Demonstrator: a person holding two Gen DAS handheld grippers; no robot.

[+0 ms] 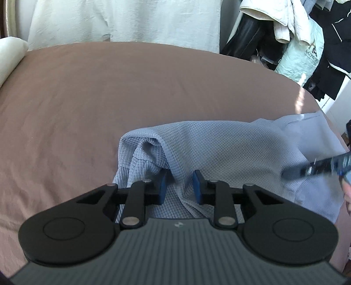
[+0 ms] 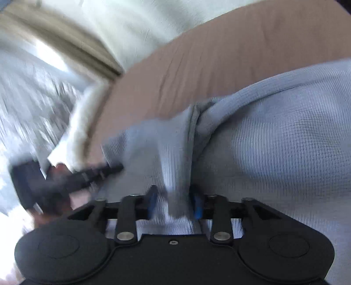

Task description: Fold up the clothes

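Light blue waffle-knit garment (image 1: 219, 149) lies bunched on brown bedsheet (image 1: 109, 92), at near right part of bed in left wrist view; left end rolled over into a hollow fold, far right corner flatter, smoother fabric.

Left gripper (image 1: 178, 188): jaws partly open, blue pads either side of a raised ridge of the cloth. Fabric sits in the gap but pads not pressing it, so no grip seen.

Right gripper (image 2: 174, 202): right wrist view badly motion-blurred. Jaws roughly half open, a pulled-up strip of the garment (image 2: 274, 142) runs between the blue pads. Right pad looks against the cloth, left pad apart from it. Can't tell if it truly has hold.

Each gripper shows in the other's cam: right one as dark blurred shape at right edge in left wrist view (image 1: 316, 167), over garment's right side; left one at left of right wrist view (image 2: 65, 175), blurred.

Surroundings: white bedding (image 1: 122, 19) at far side of bed, cream pillow (image 1: 9, 57) far left, clothes pile (image 1: 307, 43) far right.
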